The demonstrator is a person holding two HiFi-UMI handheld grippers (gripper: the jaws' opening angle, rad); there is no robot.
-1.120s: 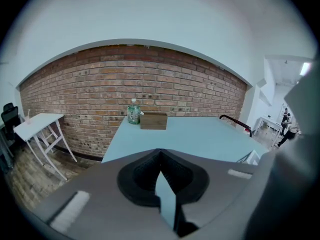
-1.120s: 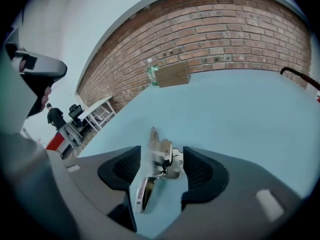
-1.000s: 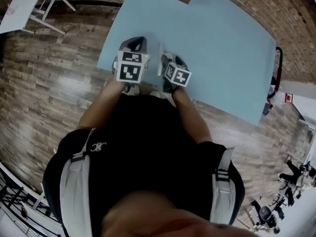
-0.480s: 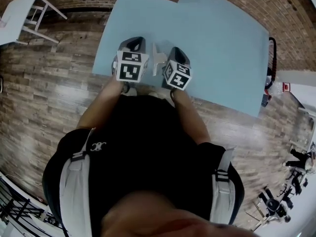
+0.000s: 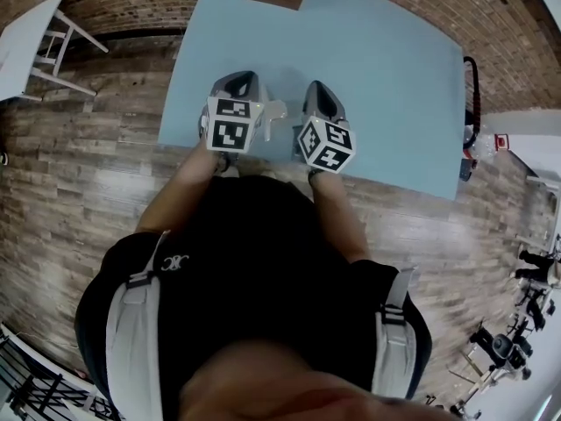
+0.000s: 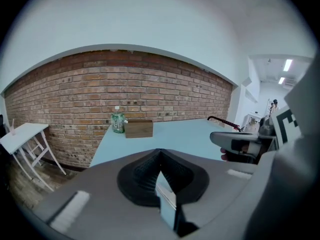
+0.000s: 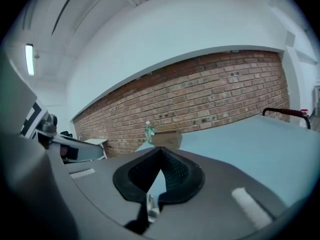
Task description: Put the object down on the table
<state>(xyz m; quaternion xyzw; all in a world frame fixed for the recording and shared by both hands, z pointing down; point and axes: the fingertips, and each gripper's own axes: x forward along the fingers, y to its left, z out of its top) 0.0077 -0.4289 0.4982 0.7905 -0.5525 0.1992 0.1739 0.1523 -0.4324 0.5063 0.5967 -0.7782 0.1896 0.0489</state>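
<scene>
I'm seeing the white object (image 5: 272, 114) sitting on the blue table (image 5: 386, 86), at 3 o'clock of the left gripper (image 5: 237, 82), which is clenched empty. The right gripper (image 5: 318, 95) has just been closing, with nothing between its jaws.

light blue table (image 5: 386, 77), red brick wall (image 6: 75, 94), brown box (image 6: 139, 129), green bottle (image 6: 118, 121), brown plank-patterned floor (image 5: 79, 174)

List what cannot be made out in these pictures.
- Head view: the left gripper and right gripper hide their own fingers.
- Head view: pale thing between them, too small to identify.
- Left gripper view: pale strip under the closed fingers, held thing or table, unclear.
- Bottle: label too small.
</scene>
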